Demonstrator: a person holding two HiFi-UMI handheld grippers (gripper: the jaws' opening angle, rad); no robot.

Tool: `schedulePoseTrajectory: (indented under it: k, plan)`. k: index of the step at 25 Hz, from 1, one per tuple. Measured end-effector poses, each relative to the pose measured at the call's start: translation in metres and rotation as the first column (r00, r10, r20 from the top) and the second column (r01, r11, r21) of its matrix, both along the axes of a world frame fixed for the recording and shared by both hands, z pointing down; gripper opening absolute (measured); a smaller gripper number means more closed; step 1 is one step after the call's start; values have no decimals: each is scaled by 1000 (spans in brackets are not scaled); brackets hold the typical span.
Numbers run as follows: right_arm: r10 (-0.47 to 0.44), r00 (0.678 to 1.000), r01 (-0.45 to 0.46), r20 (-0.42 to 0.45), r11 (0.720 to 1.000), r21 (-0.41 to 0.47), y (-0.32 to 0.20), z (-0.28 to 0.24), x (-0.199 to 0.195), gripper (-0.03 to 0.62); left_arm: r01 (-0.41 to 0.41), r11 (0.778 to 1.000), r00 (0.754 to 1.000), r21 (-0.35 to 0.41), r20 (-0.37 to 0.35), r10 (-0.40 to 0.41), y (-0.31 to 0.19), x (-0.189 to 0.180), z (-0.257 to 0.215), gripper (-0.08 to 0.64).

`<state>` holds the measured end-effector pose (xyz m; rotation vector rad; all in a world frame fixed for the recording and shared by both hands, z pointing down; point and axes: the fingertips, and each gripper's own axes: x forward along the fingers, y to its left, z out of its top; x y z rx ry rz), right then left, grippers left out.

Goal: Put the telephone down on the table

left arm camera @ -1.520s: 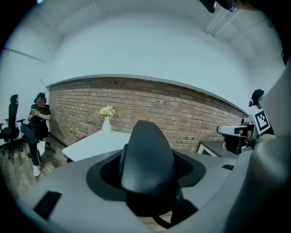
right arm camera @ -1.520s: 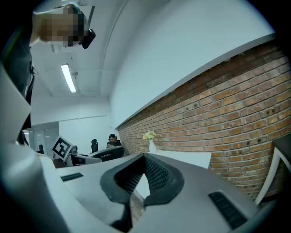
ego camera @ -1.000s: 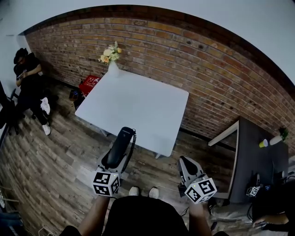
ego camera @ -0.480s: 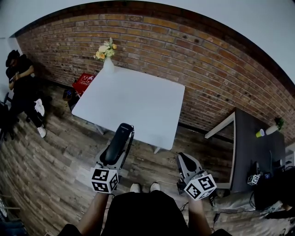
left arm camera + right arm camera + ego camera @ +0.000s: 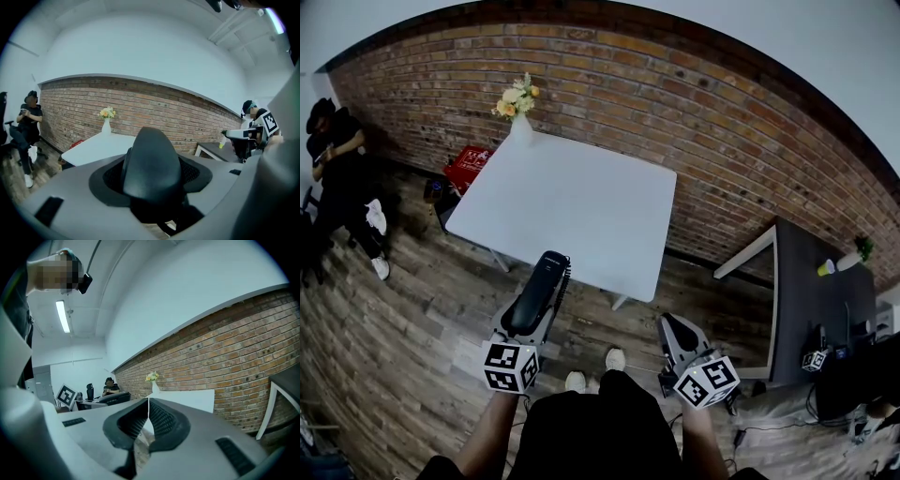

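the left hand-held gripper was held out in front of the person's body, pointing forward and slightly right towards the surface. its jaws were clamped on the black telephone handset, one pad on each side of it. in the left gripper view the telephone handset filled the gap between the jaws, its rounded end pointing ahead. it was held in the air over the floor, its far end just at the near edge of the white surface in the head view. a coiled cord ran along its right side. the right hand-held gripper was lower and to the right, well apart from the left one. its jaws were together, the tips meeting with nothing between them.

the white surface was bare except for a white vase with yellow and cream flowers at its far left corner. it stood against a red brick wall on a wood plank floor. a red box lay on the floor by the surface's left side. a person in dark clothes sat at the far left. a dark desk at the right carried a yellow cup. the wearer's shoes showed between the two arms.
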<state>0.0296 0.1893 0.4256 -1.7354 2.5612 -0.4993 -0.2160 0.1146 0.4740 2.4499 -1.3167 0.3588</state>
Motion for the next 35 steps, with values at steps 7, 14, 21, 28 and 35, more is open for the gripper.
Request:
schedulePoseTrajectory:
  k: [7,14,21,28,35]
  plan:
    - [-40,999,40,10,999,-1,-32,3,2,23,17,1000,1000,-6,11,-17,-21,8,1,279]
    - [-89,996,89,16,996,-6,-83,8,21,23,53,999,998,-8,20,-53,-57,27,1,279]
    - [-140,990,140,21,990,2,-141,7,46,23,82,997,996,1,27,-82,-104,57,-4,279]
    - [-201,979,201,33,980,-2,-190,8,72,23,118,993,992,5,39,-118,-143,91,-10,279]
    - [-259,965,260,49,965,-14,-227,19,95,23,159,987,986,8,48,-160,-166,122,-7,279]
